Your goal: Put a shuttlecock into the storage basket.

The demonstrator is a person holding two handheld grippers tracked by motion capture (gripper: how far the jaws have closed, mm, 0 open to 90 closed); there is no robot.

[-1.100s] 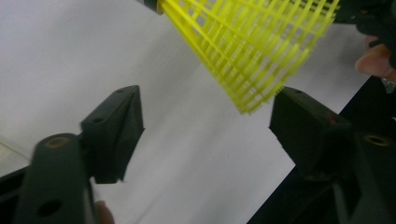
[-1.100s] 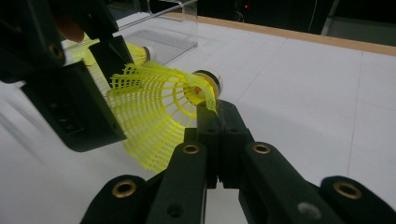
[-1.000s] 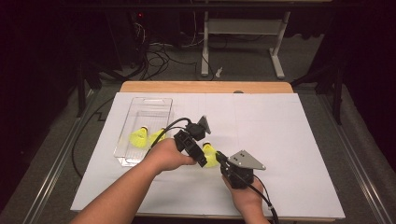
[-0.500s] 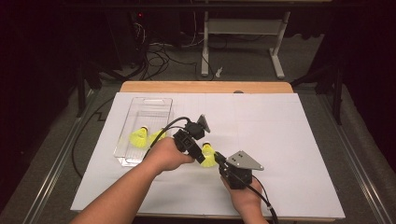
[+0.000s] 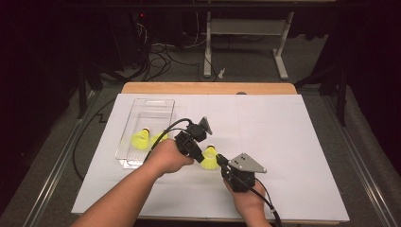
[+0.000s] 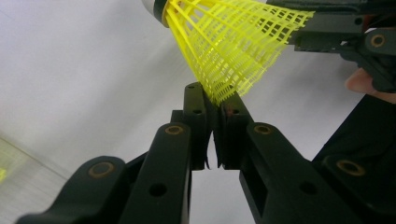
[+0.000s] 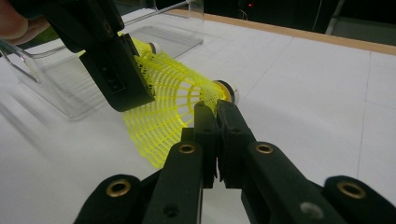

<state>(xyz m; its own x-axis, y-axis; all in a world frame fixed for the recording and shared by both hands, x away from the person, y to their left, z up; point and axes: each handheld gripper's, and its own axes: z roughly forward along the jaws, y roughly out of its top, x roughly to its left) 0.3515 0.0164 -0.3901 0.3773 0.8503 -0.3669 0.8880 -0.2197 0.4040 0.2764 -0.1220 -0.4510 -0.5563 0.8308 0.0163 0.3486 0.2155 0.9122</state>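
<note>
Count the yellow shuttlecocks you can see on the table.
3. Two lie in the clear tray: one at, one partly hidden behind the cable. The third is pinched between both hand-held grippers.

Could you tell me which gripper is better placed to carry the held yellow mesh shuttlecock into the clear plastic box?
Left. The left gripper pinches the yellow mesh shuttlecock's skirt and sits nearer the clear plastic box.
</note>
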